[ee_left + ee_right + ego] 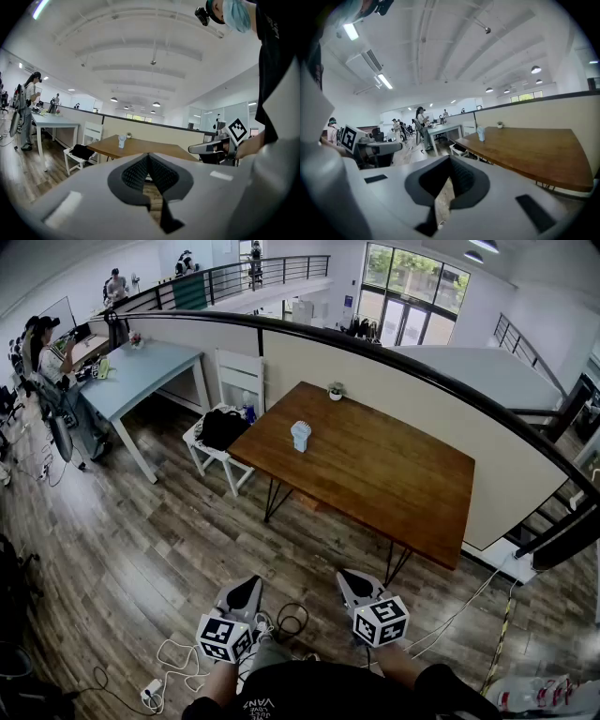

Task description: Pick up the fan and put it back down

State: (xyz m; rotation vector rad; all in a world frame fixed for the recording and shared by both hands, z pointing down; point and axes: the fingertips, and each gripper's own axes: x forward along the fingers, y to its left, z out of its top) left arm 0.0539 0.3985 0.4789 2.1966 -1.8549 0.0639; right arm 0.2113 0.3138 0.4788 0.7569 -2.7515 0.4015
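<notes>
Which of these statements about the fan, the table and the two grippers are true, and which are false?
1. The fan stands on the wooden table. True.
2. The left gripper holds the fan. False: its jaws are shut on nothing, away from the table.
3. A potted plant stands near the table's far edge. True.
4. The right gripper is wide open. False: its jaws are shut and empty.
</notes>
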